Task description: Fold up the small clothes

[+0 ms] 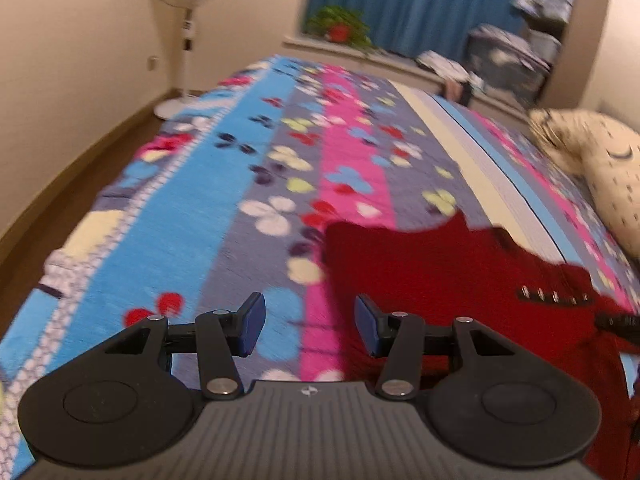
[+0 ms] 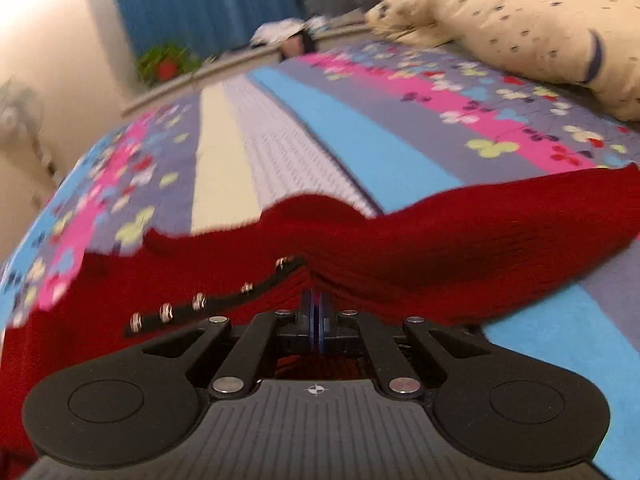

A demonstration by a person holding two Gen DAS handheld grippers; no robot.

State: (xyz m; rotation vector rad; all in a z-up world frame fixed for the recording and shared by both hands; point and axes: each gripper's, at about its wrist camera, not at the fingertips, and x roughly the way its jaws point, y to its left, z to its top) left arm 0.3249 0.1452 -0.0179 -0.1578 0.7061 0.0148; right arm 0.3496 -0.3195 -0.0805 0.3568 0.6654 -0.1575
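The red garment (image 2: 400,248) lies long-axis left to right across the bed (image 2: 360,148); right tool (image 2: 317,308) is clenched on its near edge, left tool (image 1: 310,322) released.

In the left wrist view, the flowered bedspread (image 1: 248,184) lies bare across the left and centre of the frame, open for passage. The red knitted garment (image 1: 440,272) covers the lower right. A cream pillow (image 1: 612,176) blocks the right edge. In the right wrist view, the same pillow fills the upper right, with bare bedspread stripes at upper centre.
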